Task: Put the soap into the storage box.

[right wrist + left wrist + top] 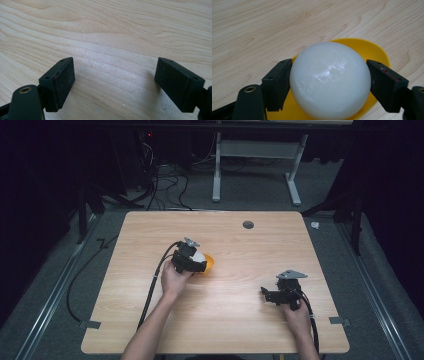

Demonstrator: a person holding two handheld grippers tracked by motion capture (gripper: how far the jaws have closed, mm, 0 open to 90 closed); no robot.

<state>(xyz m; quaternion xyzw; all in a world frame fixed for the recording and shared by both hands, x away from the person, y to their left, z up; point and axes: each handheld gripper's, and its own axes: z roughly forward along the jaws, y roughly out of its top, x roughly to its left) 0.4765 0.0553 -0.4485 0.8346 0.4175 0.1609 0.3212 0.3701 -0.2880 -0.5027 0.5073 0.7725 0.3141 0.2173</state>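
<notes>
1. Overhead, a light wooden table (220, 320) stands on grey carpet in a dark room, cables trailing behind.
2. Left gripper (192, 262), near the table's middle, clamps a white ball (329, 80) over a yellow bowl (374, 50); the round ball has no long axis.
3. Right gripper (272, 294) rests well apart, jaws spread over bare wood.
4. The ball hides most of the bowl.

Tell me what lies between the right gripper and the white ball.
Bare wooden table, seen in the high view, separates the right gripper from the white ball.
</notes>
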